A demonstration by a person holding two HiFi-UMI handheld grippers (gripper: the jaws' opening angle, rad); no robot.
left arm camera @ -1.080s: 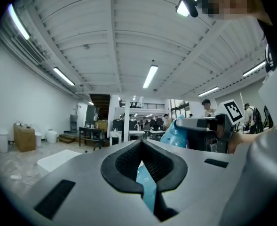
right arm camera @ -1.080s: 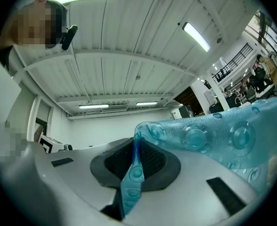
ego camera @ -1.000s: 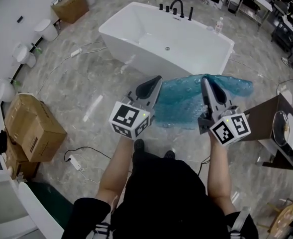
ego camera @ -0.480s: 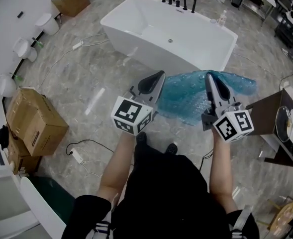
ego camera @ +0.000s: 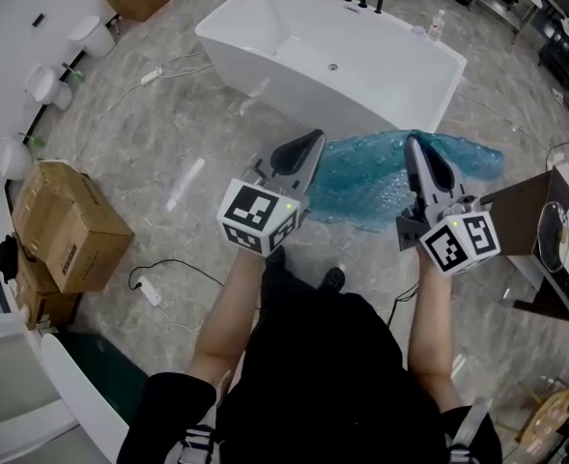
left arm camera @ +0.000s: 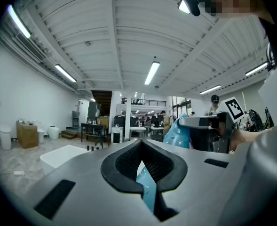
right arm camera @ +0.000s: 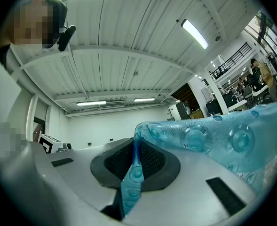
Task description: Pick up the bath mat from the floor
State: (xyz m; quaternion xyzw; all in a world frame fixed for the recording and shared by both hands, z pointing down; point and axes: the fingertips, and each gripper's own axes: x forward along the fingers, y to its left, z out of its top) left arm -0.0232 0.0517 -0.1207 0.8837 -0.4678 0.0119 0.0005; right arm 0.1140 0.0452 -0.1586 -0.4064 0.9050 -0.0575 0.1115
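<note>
The left tongs (ego camera: 301, 155) and right tongs (ego camera: 421, 153) each pinch the bath mat (ego camera: 366, 189) by its edge. It droops between them (limp, light, probably slippery), so widely spaced edge grips suit it.

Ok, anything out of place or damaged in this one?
Nothing damaged or spilled. The blue bath mat hangs crumpled between the left gripper and right gripper, each clamped on an edge. A power strip lies loose on the floor.
</note>
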